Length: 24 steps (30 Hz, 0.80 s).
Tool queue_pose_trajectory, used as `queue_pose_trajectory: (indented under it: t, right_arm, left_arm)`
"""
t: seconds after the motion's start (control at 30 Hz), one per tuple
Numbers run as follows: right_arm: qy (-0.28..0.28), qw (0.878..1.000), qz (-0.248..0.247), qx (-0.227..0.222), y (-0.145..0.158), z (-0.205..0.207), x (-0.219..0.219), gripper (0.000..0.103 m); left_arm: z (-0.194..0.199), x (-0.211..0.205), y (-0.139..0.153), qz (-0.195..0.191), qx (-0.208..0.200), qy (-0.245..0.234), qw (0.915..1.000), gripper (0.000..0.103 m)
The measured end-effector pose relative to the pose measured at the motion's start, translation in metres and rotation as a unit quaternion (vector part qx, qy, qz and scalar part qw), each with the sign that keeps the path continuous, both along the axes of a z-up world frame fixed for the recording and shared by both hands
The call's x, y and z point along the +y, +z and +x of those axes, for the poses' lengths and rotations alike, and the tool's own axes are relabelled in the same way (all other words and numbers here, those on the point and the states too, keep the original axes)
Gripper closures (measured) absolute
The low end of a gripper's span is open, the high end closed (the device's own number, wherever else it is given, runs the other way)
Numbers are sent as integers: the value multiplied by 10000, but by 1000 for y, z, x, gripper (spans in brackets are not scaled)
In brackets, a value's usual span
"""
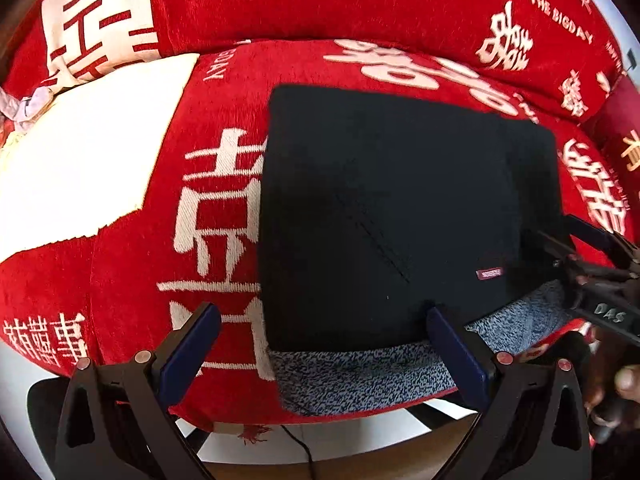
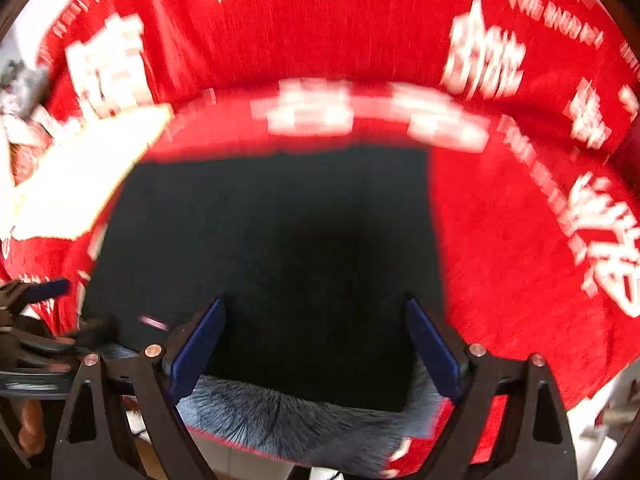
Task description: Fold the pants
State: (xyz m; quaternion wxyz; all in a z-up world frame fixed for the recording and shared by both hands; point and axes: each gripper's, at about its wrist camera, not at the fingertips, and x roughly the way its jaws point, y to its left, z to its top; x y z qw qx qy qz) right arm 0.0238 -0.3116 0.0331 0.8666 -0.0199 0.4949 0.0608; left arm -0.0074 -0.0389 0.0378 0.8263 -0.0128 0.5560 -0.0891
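Right claw [image 2: 316,344], seemingly spread wide, hovers above folded pants [image 2: 280,240].

The left tongs [image 1: 320,334] are built of matte black plastic — two triangular arms with cut-out windows, each tipped by a flat navy-blue pad. Small round copper-red rivets sit at the arm joints. The right tongs [image 2: 316,342] share the same make: black frame, blue pads, copper rivets. Seen from the left wrist camera, their black body carries white lettering — "DAS". A bare hand [image 1: 616,388] grips its handle.
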Motion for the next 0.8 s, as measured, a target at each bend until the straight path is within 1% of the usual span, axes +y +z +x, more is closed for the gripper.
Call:
queue_pose_trajectory:
  t: [0.03, 0.1, 0.17, 0.2, 0.23, 0.3, 0.33, 0.4, 0.43, 0.53, 0.57, 0.6, 0.63, 0.67, 0.7, 0.73, 0.77, 0.8]
  right_arm:
    - [62, 9999, -56, -120, 4, -4, 1, 8]
    - [106, 9992, -83, -380, 14, -18, -3, 7]
    - [-17, 9979, -252, -589, 21, -31, -18, 6]
    - [-74, 9979, -256, -592, 20, -33, -26, 5]
    - [-150, 9985, -103, -519, 18, -33, -40, 4]
    - [-286, 9986, 404, -193, 7, -26, -63, 4]
    - [-339, 9961, 811, 18, -2, -21, -74, 4]
    - [-367, 9916, 1222, 214, -16, -13, -84, 2]
    - [-320, 9887, 1442, 267, -23, -9, -84, 2]
    - [14, 9761, 2105, 543, -41, -1, -73, 0]
    - [103, 9772, 2085, 394, -40, -2, -66, 0]
    - [216, 9791, 1995, 336, -39, -2, -58, 0]
    - [246, 9827, 1812, 310, -38, -1, -52, 0]
    - [236, 9839, 1749, 298, -36, -2, -48, 2]
    - [221, 9827, 1815, 284, -34, -2, -49, 4]
    - [205, 9829, 1810, 254, -31, -5, -50, 11]
    - [197, 9835, 1781, 236, -28, -7, -52, 21]
    - [196, 9832, 1802, 209, -25, -9, -54, 31]
  left_arm:
    - [0, 5, 4, -41, -90, -28, 9999, 0]
    - [2, 17, 6, -248, -116, -56, 9996, 0]
    - [14, 31, 2, -681, 117, -53, 9976, 0]
    - [20, 35, -2, -941, 257, -82, 9952, 0]
    - [28, 38, -8, -1208, 404, -135, 9918, 0]
    - [38, 35, -18, -1302, 516, -156, 9900, 0]
    - [43, 30, -24, -1403, 598, -243, 9880, 0]
    - [46, 21, -31, -1589, 744, -389, 9837, 0]
    - [47, 14, -34, -1640, 813, -460, 9820, 0]
    - [47, 5, -34, -1553, 728, -455, 9841, 0]
    - [49, 4, -35, -1576, 725, -437, 9839, 0]
    - [50, 4, -34, -1593, 724, -421, 9837, 0]
    - [49, 4, -34, -1604, 691, -407, 9838, 0]
    - [49, 3, -33, -1601, 654, -418, 9840, 5]
    - [48, 3, -30, -1595, 602, -461, 9843, 14]
    - [45, 1, -24, -1562, 503, -554, 9849, 20]
    - [42, -1, -20, -1498, 424, -637, 9858, 28]
    - [40, -3, -16, -1412, 360, -709, 9868, 32]
